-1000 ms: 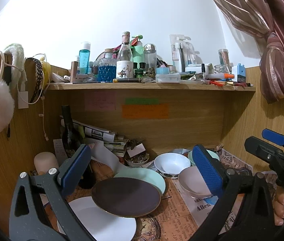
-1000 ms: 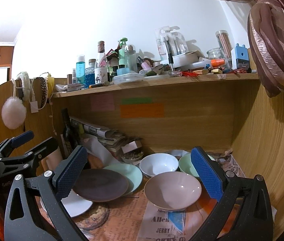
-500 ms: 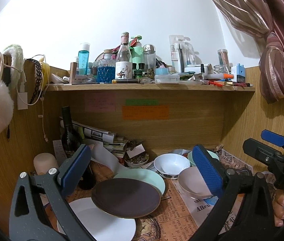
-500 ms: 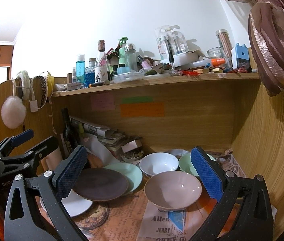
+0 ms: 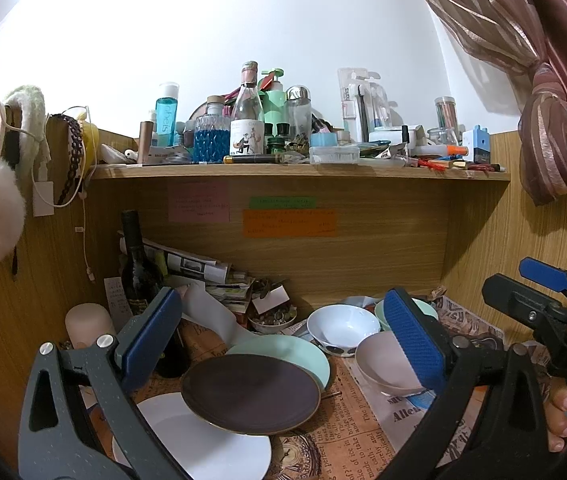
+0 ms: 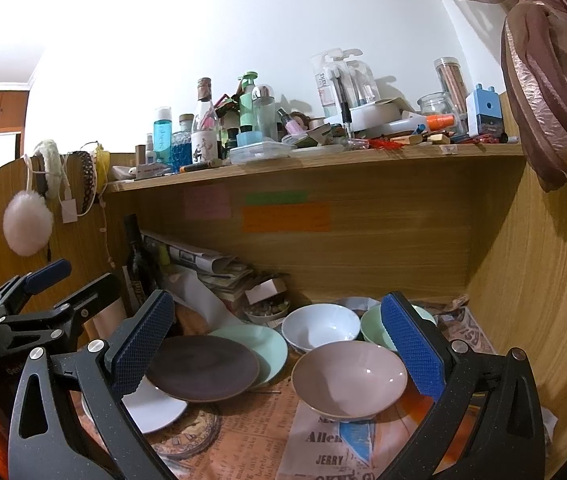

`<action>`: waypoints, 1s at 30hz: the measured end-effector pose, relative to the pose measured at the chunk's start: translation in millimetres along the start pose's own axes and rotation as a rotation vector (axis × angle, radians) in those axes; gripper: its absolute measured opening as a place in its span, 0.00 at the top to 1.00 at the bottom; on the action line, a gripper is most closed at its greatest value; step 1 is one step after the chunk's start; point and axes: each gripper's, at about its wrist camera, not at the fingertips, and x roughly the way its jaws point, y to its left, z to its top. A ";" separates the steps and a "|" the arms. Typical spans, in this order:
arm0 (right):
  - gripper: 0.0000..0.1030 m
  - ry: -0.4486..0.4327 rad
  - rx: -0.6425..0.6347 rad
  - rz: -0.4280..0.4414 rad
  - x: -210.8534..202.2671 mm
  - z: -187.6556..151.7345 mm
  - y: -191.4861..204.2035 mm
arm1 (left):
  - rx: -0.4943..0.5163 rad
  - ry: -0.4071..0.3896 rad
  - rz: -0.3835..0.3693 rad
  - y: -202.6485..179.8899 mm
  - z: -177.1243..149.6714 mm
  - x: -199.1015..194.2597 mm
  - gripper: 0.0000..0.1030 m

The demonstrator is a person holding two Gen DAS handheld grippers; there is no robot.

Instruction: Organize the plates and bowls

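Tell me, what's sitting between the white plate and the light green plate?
The dark brown plate. In the right wrist view it overlaps the white plate on its left and the light green plate on its right.

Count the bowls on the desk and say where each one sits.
3, perhaps more hidden: a pink bowl nearest, on the newspaper; a white bowl behind it; a green bowl right of the white one, partly behind the right gripper.

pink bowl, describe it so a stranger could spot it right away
Look under the wooden shelf, on the newspaper-covered desk. Three bowls cluster at the right; the pink bowl sits nearest, in front of the white bowl and green bowl, and is the widest.
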 end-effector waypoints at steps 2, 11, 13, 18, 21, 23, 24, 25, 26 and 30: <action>0.00 -0.001 0.001 0.001 -0.5 0.1 -0.6 | 0.000 0.004 0.000 -1.0 -0.6 1.5 0.00; 0.00 0.000 0.004 0.004 1.0 -0.2 0.6 | -0.006 0.013 -0.007 -0.6 -3.2 6.9 0.00; 0.00 0.001 0.004 0.006 1.7 0.0 0.1 | -0.007 0.015 -0.009 -0.6 -3.9 8.1 0.00; 0.00 0.003 0.004 0.007 3.6 -1.0 -0.3 | -0.013 0.020 -0.012 2.2 -4.9 9.5 0.00; 0.00 0.008 -0.005 0.000 6.8 -2.6 1.5 | -0.016 0.027 -0.013 3.4 -6.6 11.9 0.00; 0.00 0.010 -0.009 -0.003 9.1 -4.1 2.0 | -0.015 0.032 -0.013 4.2 -7.4 14.4 0.00; 0.00 0.012 -0.009 -0.003 10.8 -4.8 2.2 | -0.015 0.035 -0.013 4.8 -8.1 15.7 0.00; 0.00 0.015 -0.006 -0.003 12.4 -5.5 2.1 | -0.015 0.038 -0.014 5.5 -8.9 17.0 0.00; 0.00 0.018 -0.005 -0.001 14.3 -6.2 2.2 | -0.015 0.042 -0.014 5.8 -9.4 18.5 0.00; 0.00 0.039 -0.004 -0.010 25.6 -9.8 2.6 | -0.024 0.075 -0.027 12.2 -13.4 28.6 0.00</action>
